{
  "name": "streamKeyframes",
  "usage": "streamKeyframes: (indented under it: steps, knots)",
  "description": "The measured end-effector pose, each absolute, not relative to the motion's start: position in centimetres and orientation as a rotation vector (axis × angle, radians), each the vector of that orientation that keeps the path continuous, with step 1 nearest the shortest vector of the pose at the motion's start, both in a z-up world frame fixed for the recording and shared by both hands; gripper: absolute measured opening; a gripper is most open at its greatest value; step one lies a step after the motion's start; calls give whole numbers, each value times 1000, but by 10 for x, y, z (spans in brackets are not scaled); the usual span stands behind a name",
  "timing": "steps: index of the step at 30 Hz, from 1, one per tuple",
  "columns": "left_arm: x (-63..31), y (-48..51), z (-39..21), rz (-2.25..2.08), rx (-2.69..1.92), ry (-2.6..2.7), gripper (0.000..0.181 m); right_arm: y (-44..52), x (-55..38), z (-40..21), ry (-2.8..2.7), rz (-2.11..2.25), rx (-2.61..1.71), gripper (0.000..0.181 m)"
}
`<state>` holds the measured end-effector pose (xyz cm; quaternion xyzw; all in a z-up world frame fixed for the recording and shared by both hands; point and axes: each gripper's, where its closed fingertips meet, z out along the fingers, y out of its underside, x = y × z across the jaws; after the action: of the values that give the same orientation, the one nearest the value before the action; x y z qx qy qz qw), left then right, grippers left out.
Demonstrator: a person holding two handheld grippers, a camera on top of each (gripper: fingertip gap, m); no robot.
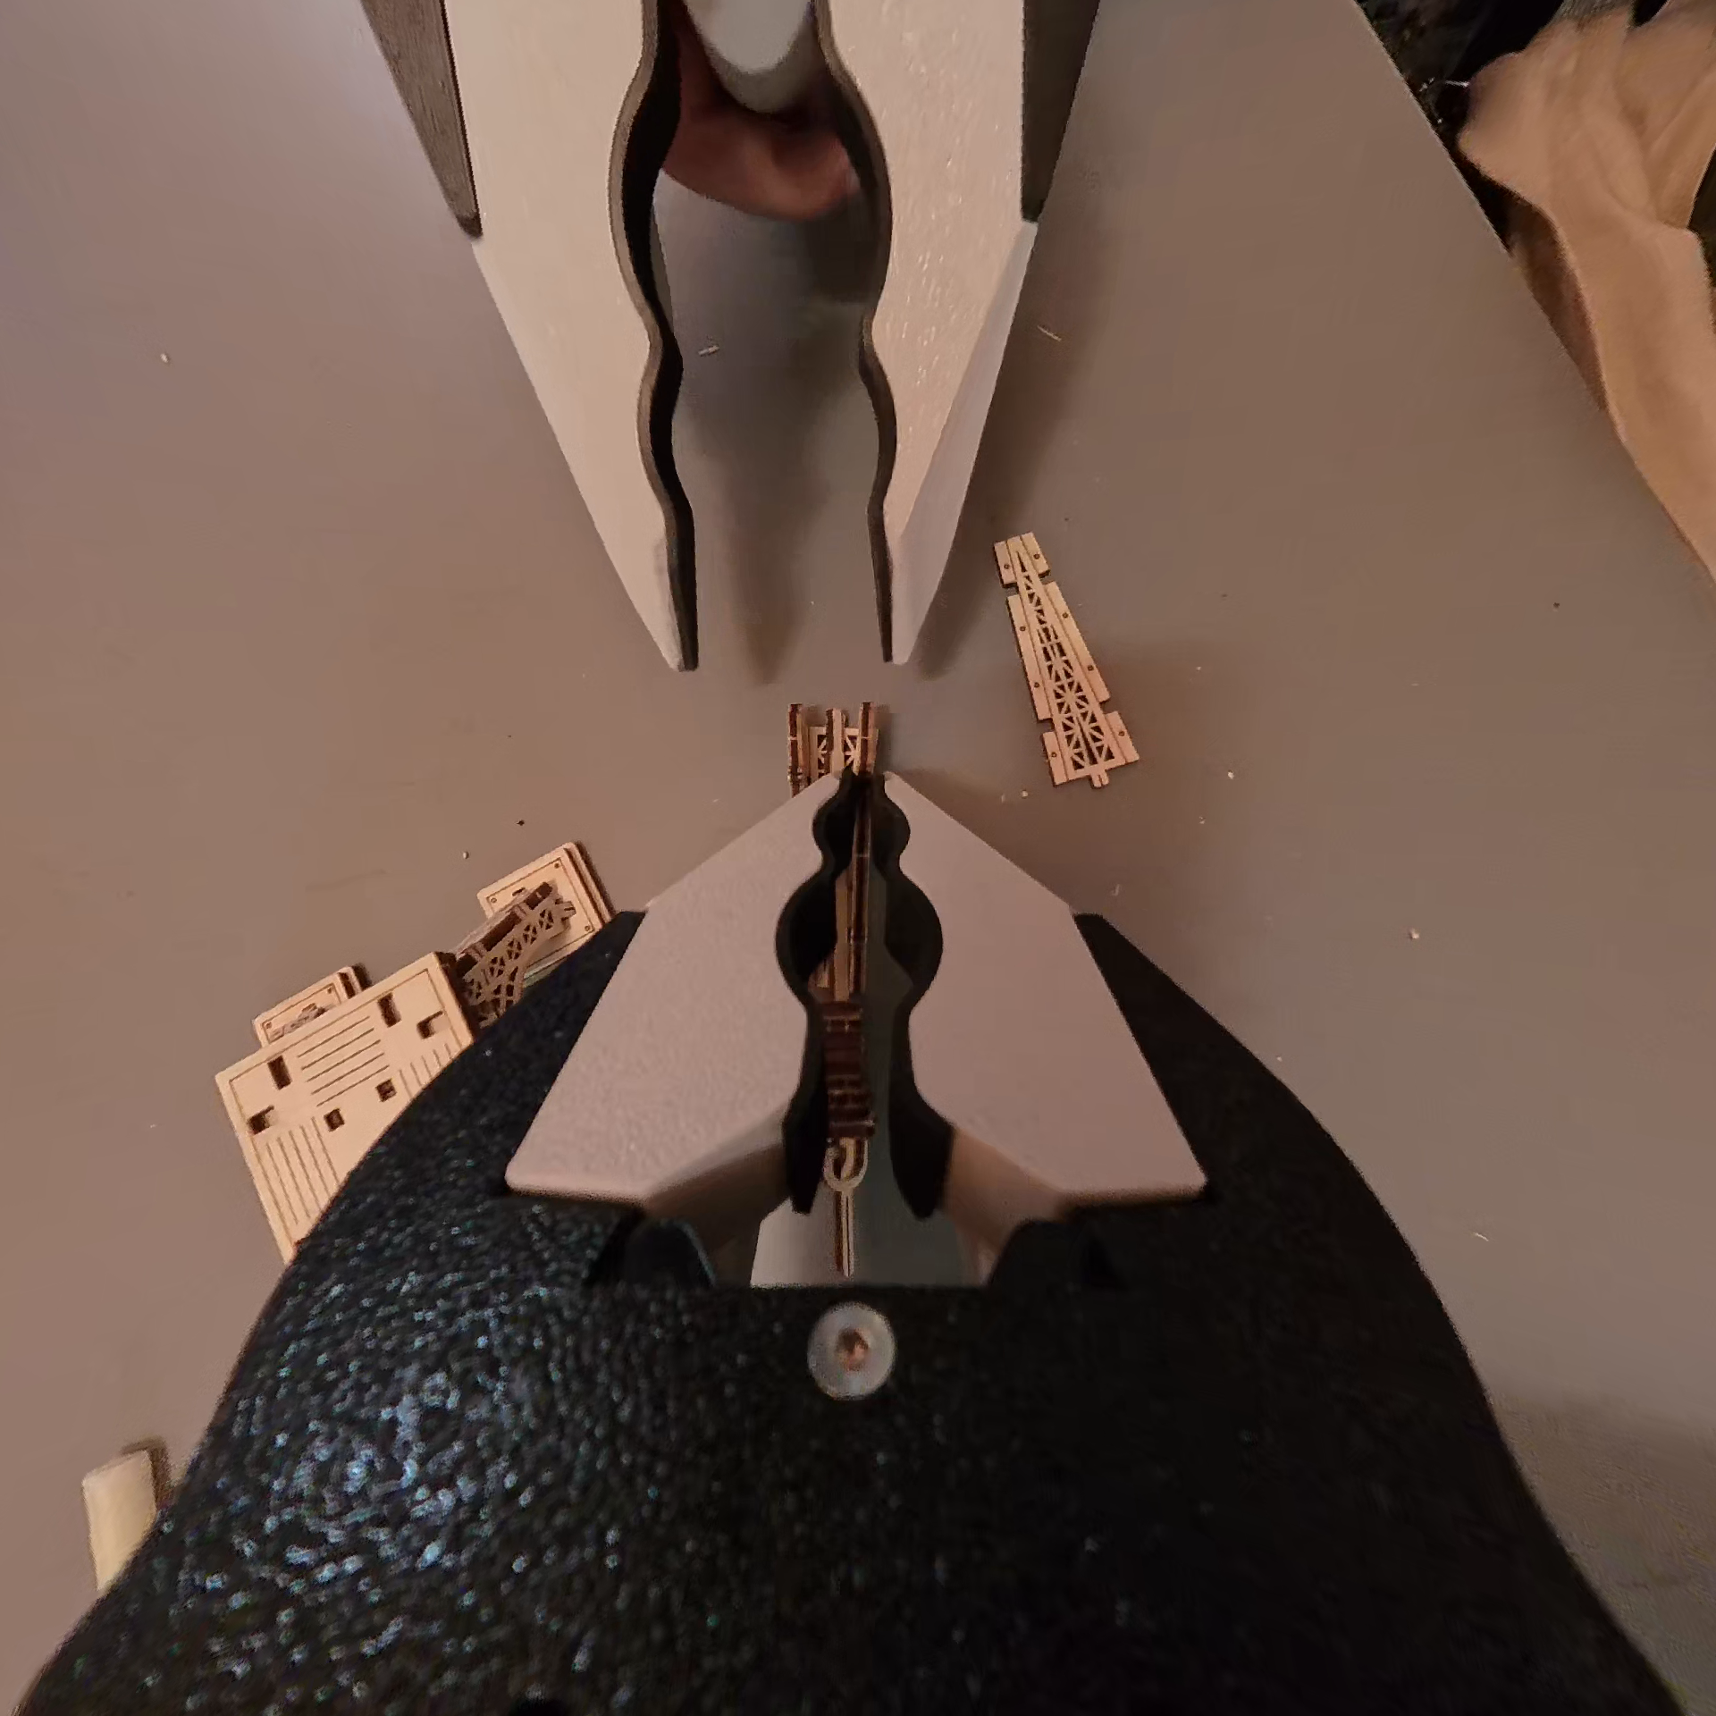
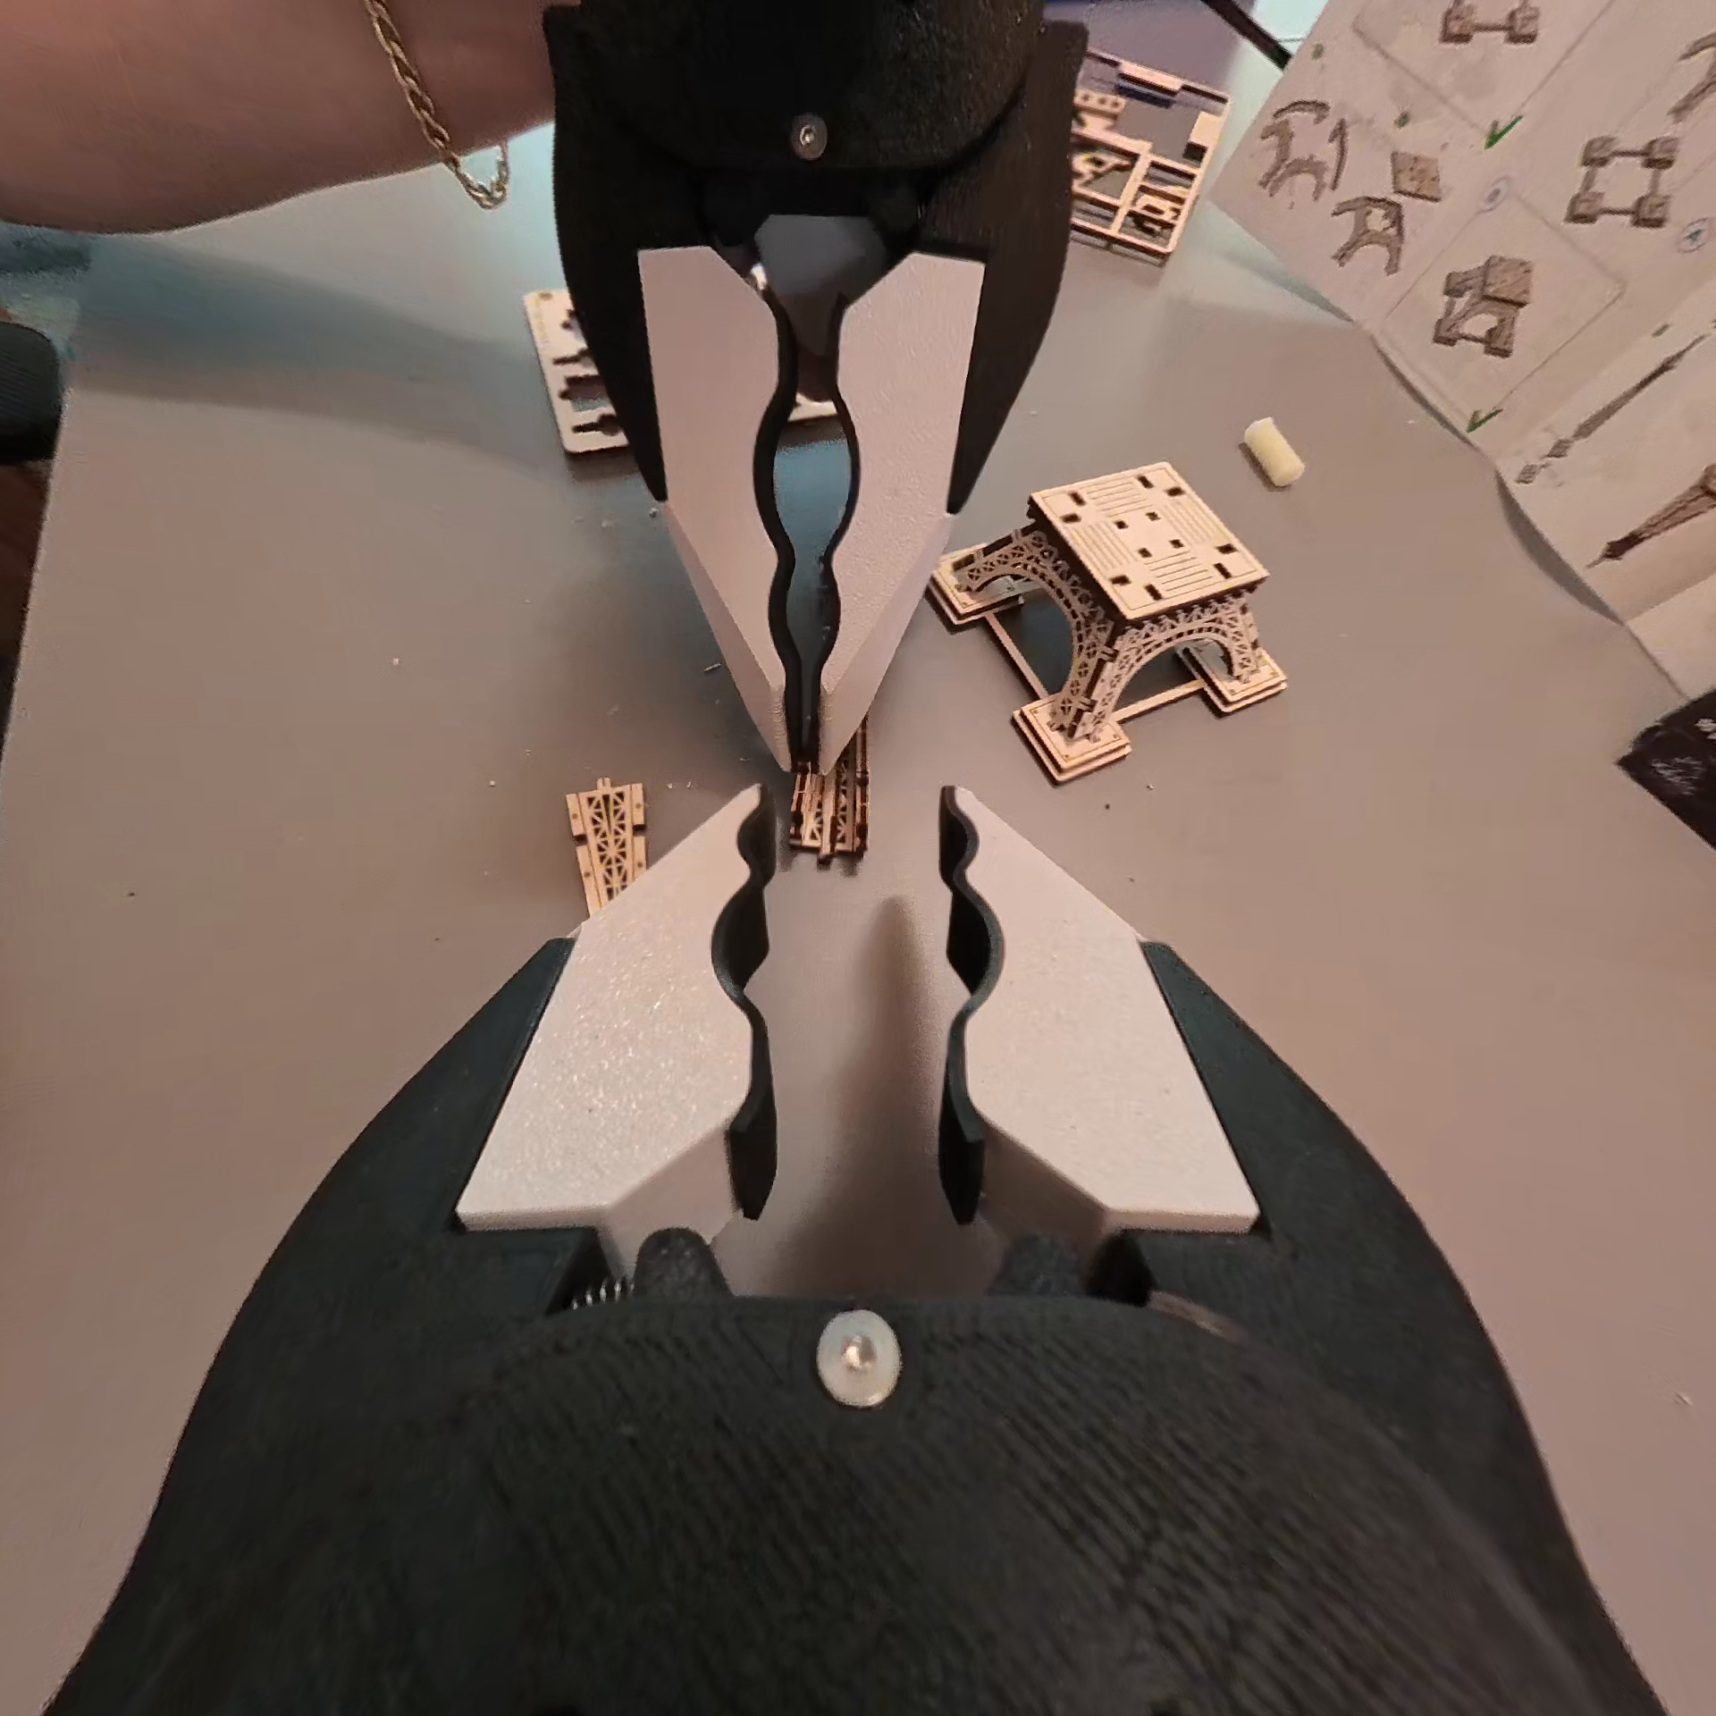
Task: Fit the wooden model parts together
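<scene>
My left gripper (image 1: 859,785) is shut on a narrow wooden lattice tower section (image 1: 833,743), whose end sticks out past the fingertips just above the grey table. In the right wrist view the left gripper (image 2: 810,757) points down at that section (image 2: 829,808). My right gripper (image 2: 856,803) is open and empty, with its tips on either side of the section's end, not touching it. It shows at the top of the left wrist view (image 1: 785,657). A loose flat lattice panel (image 1: 1063,659) lies beside them; it also shows in the right wrist view (image 2: 608,836). The built tower base (image 2: 1142,594) stands to the right.
The tower base (image 1: 353,1068) is half hidden behind my left gripper. Punched-out wooden sheets (image 2: 1137,158) lie at the back. An instruction sheet (image 2: 1486,232) stands at the right. A small white cylinder (image 2: 1274,452) lies near it. A person's arm with a bracelet (image 2: 436,139) is upper left. Both grippers' tips are close together, under 4 cm apart. The small white cylinder (image 2: 1274,452) is about 20 cm from both grippers' fingertips. The left camera catches it too, in the left wrist view (image 1: 123,1517).
</scene>
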<state>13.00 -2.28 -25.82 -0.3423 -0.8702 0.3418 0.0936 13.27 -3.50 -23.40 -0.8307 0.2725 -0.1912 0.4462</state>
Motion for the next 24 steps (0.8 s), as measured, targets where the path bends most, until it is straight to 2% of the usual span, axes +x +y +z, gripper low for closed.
streamKeyframes:
  steps: [2, 8, 18, 24]
  knots:
    - [130, -23, -258, 1009, -1015, -2581, 1, -39, 132, -230, 699, -536, -2053, 33]
    - [131, -22, -259, 1015, -999, -2575, 1, -39, 121, -225, 725, -648, -2009, 4]
    - [131, -22, -259, 959, -1032, -2600, 1, -24, 125, -237, 755, -597, -2030, 7]
    - [131, -22, -259, 943, -1035, -2585, 1, -21, 129, -246, 762, -576, -2080, 1]
